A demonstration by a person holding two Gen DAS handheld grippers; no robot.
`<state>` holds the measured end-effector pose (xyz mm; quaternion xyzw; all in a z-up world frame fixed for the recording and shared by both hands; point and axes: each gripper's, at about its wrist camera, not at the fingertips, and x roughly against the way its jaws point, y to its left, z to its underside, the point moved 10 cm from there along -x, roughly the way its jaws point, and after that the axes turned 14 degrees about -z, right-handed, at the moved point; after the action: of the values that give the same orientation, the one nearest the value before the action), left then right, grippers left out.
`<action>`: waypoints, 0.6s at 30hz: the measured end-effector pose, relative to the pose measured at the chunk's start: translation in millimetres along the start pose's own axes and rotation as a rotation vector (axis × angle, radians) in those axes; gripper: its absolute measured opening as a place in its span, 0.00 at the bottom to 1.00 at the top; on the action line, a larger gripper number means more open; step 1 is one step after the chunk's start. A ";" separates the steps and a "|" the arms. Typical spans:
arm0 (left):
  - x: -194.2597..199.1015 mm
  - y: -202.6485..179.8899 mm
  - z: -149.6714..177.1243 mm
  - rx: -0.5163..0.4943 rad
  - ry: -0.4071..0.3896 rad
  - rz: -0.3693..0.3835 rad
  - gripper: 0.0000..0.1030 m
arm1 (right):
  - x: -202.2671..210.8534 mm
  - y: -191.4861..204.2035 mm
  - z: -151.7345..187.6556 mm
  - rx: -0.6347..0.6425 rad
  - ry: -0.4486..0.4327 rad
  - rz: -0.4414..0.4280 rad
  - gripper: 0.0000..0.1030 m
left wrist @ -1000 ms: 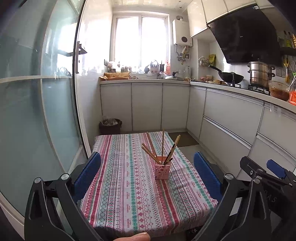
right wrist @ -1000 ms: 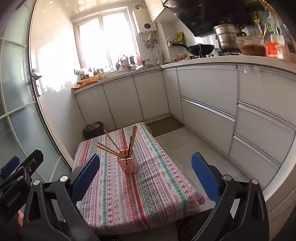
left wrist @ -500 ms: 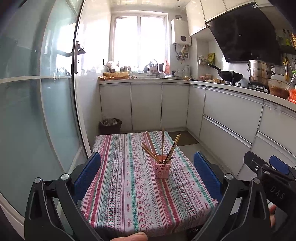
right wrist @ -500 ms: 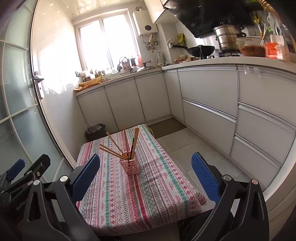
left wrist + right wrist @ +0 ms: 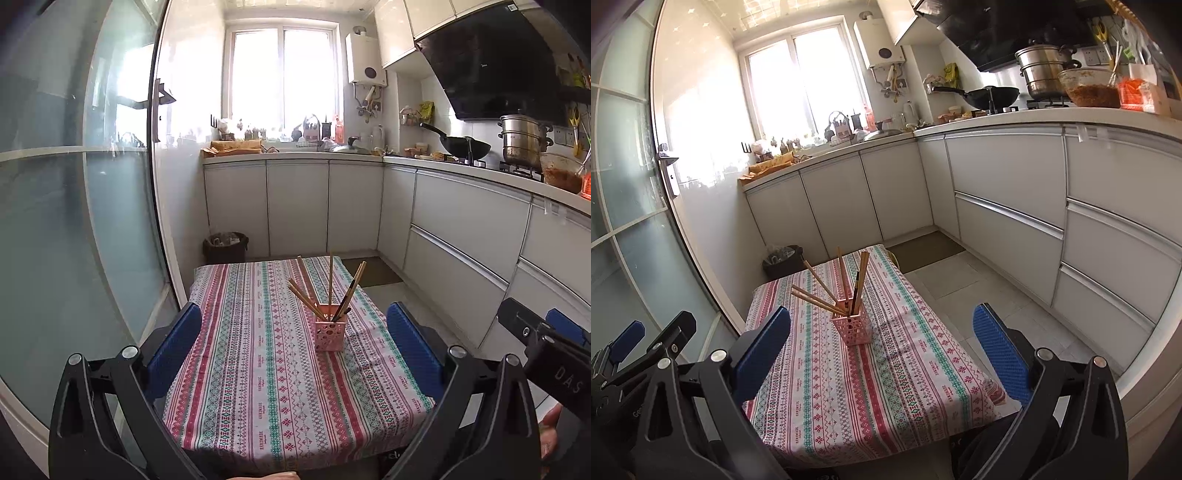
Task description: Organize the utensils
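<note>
Both tongs wide open, holding nothing

Chopsticks [image 5: 330, 291] stand fanned upward in the holder [image 5: 330, 326], ahead between the left tongs [image 5: 294, 347]; right tongs [image 5: 881, 338] likewise.

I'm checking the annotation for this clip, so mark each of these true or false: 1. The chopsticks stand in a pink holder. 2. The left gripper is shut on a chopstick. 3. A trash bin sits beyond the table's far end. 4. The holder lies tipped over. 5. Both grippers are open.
1. True: the chopsticks stand in the pink holder.
2. False: the left gripper is open and empty.
3. True: the trash bin sits beyond the table.
4. False: it stands upright.
5. True: the right gripper is open too.
</note>
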<state>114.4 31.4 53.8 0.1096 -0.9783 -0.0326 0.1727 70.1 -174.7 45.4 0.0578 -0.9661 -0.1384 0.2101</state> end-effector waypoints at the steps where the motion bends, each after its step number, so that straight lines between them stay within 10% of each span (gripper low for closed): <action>1: -0.1 0.2 0.4 0.000 0.003 -0.001 0.93 | 0.2 -0.2 -0.4 0.000 0.001 0.000 0.94; 9: -0.3 0.2 -1.7 -0.029 -0.021 -0.029 0.92 | 1.1 -0.6 0.4 -0.003 0.003 -0.005 0.94; 14: 2.9 -2.5 -2.2 -0.038 -0.045 -0.008 0.75 | 1.2 -0.4 1.5 -0.008 0.006 -0.007 0.94; 18: 4.1 -3.1 -3.7 -0.033 -0.048 0.003 0.87 | 1.6 -1.4 1.1 -0.013 0.006 -0.006 0.94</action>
<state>112.5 27.3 58.4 0.1047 -0.9816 -0.0512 0.1511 68.2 -176.0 44.7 0.0599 -0.9644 -0.1449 0.2130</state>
